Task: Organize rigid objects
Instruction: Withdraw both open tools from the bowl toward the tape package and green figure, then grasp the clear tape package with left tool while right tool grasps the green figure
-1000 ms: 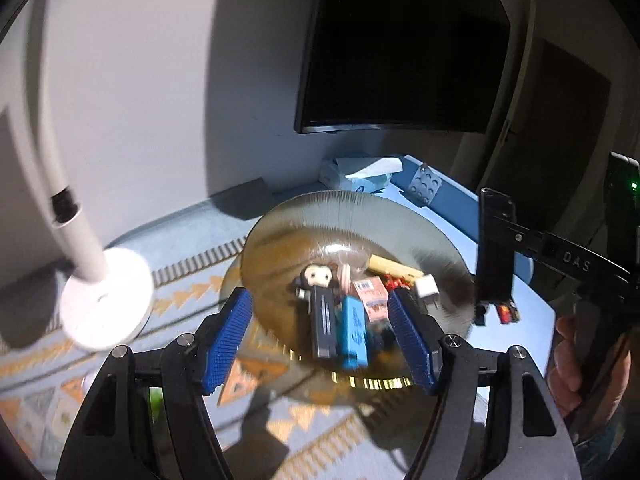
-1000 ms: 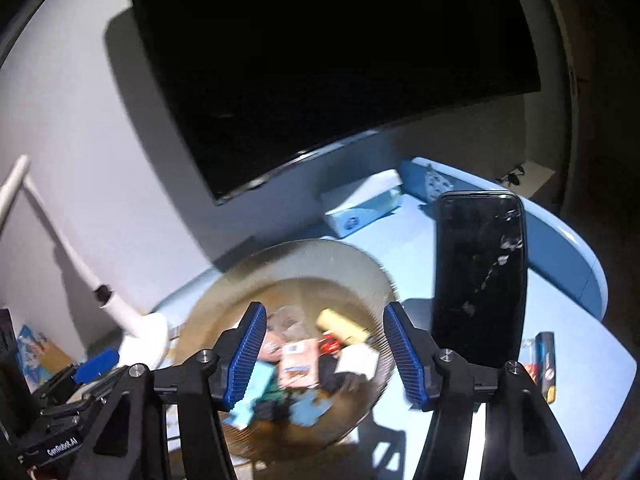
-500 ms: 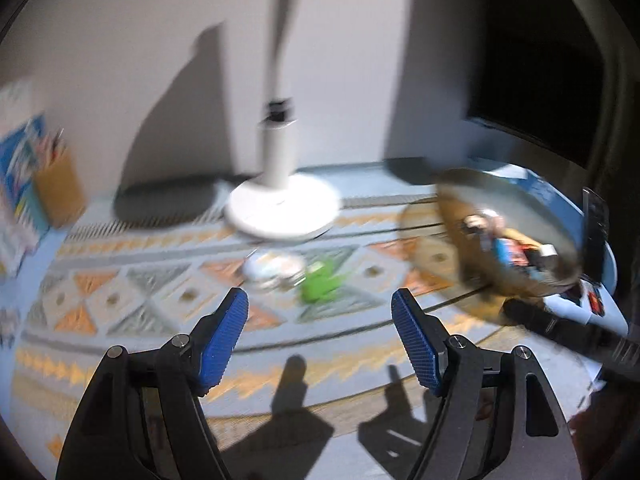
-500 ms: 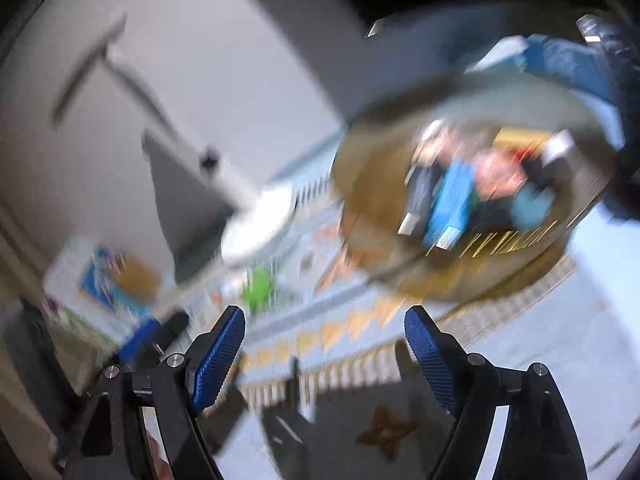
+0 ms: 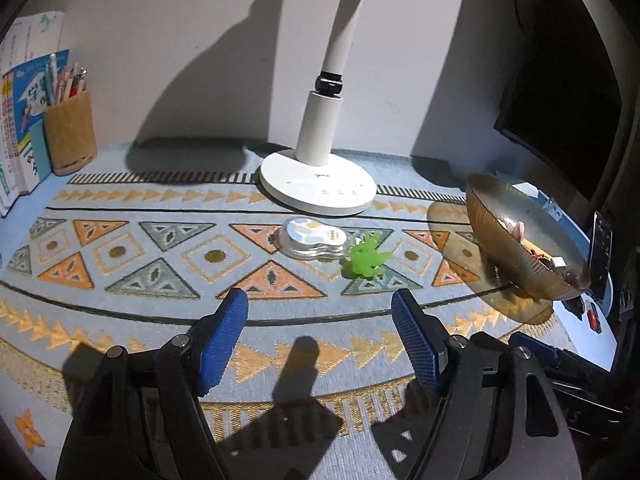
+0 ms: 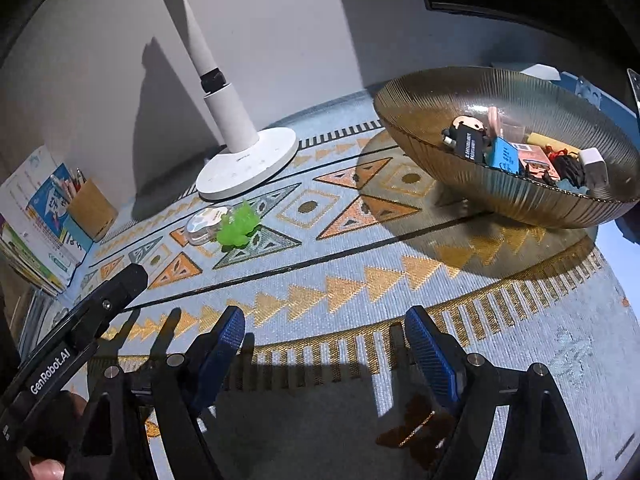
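Both tongs [image 5: 320, 344] [image 6: 326, 354] gaping empty, bowl [image 6: 460, 160] contents clear only from right wrist

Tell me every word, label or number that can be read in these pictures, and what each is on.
"GenRobot.AI": white letters on the black body of the left tool.
Books with blue and white covers: printed characters, too distorted to read.
Clear plastic case with a patterned card: small label, unreadable.
Black, blue and pink packets in the ribbed amber glass bowl: print too small.
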